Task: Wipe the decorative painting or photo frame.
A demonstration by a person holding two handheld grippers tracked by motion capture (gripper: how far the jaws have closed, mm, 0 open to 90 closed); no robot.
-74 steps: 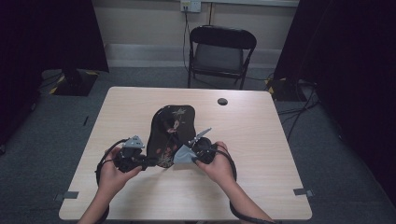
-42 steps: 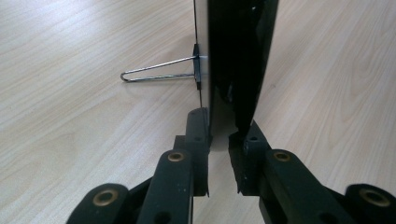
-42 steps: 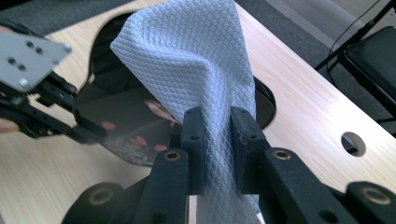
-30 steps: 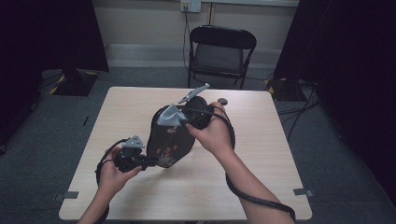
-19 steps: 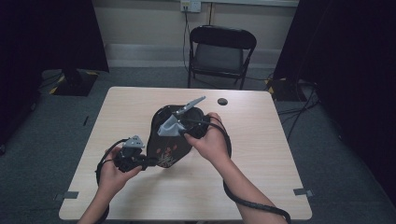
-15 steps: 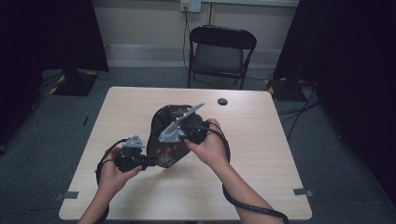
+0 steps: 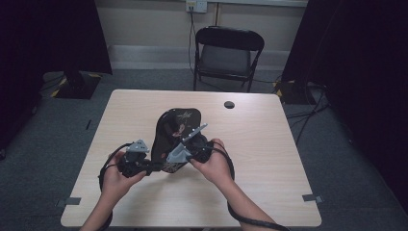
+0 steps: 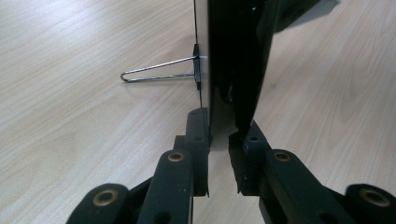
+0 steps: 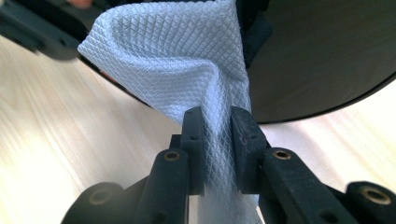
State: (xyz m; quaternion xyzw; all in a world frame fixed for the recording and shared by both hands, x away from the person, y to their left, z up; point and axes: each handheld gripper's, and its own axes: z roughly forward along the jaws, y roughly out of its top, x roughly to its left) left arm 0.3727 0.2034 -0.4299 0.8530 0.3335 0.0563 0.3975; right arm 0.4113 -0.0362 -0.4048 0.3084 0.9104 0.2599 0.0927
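Mirror (image 7: 174,132) edge in left claw (image 8: 218,140), wire stand (image 8: 159,75) beside; cloth (image 9: 182,60) in right claw (image 9: 218,126)

Lower edge of glossy black oval mirror (image 7: 173,132) hidden behind both grippers in high view; reflection on its face too small to make out. Same mirror cut off by top edge in left gripper view, with pale wooden counter (image 8: 70,93) beyond it masked. Thin wire stand (image 8: 156,74) partly concealed where it meets the mirror's back. White waffle-textured cloth (image 9: 187,60) cropped at top and bottom edges in right gripper view, covering much of the mirror. Dark blurred shape at upper left there, unidentifiable. Forearms cut off at bottom edge in high view.
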